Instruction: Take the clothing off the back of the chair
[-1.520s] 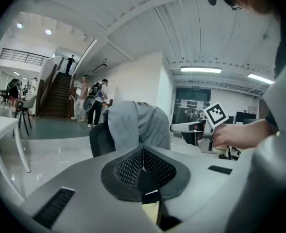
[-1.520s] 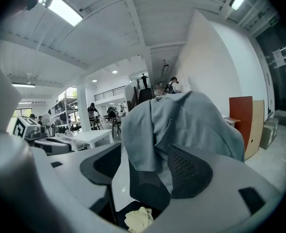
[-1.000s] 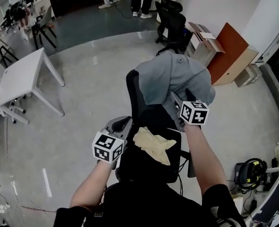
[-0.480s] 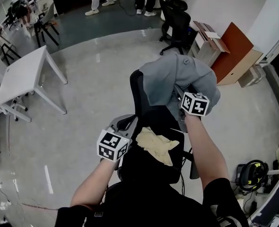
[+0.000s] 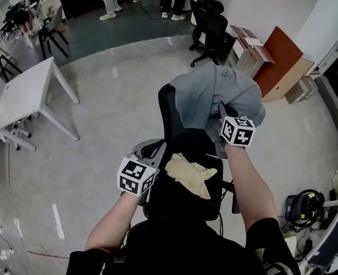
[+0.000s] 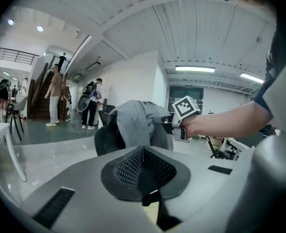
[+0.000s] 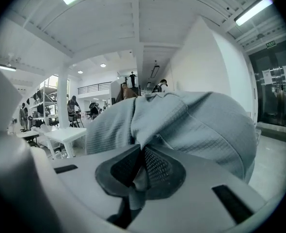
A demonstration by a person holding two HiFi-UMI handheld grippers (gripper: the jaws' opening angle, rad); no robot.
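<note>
My left hand-held gripper (image 5: 151, 148) and right hand-held gripper (image 5: 220, 110) are twins: smooth light-grey shells, each carrying at its rear a white cube (image 5: 136, 176) printed with black square markers. Seen along the jaws, each shell dips into a dark, rounded hollow lined with black pads (image 6: 157, 166) of fine mesh texture, flanked by narrow dark slots (image 6: 55, 207). I wear a black short-sleeved top (image 5: 263, 236).

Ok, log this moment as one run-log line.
step: grasp | right gripper: jaws just closed, shut on gray garment | gray garment: draped over chair back, not yet lifted | left gripper: shut, empty
</note>
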